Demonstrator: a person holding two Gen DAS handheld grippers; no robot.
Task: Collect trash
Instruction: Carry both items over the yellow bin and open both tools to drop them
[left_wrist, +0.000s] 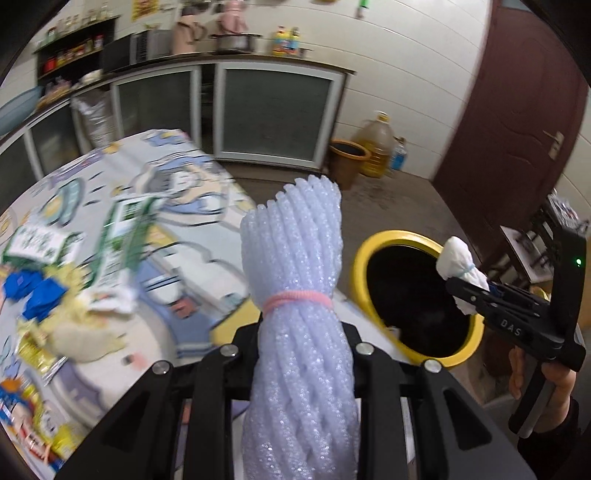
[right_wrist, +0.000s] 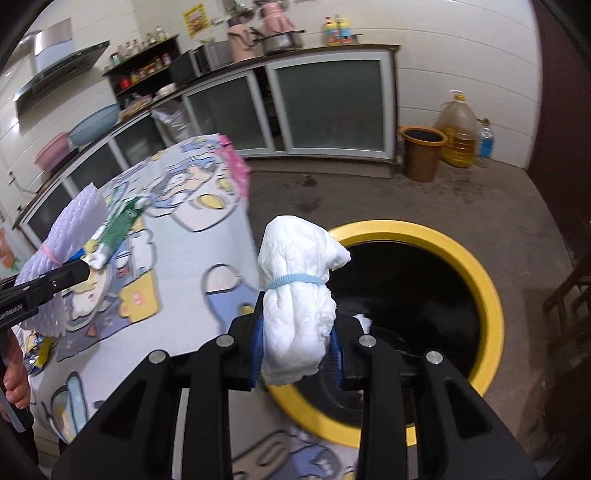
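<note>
My left gripper is shut on a roll of white foam netting bound with a pink band, held over the table's edge. My right gripper is shut on a white tissue bundle tied with a blue band, just above the near rim of the yellow-rimmed bin. In the left wrist view the right gripper holds the tissue bundle over the right side of the bin. In the right wrist view the left gripper and its netting show at far left.
The table wears a cartoon-print cloth littered with a green-and-white carton, blue scraps and yellow wrappers. A brown bucket, an oil jug and a bottle stand by the cabinets. A dark door is at right.
</note>
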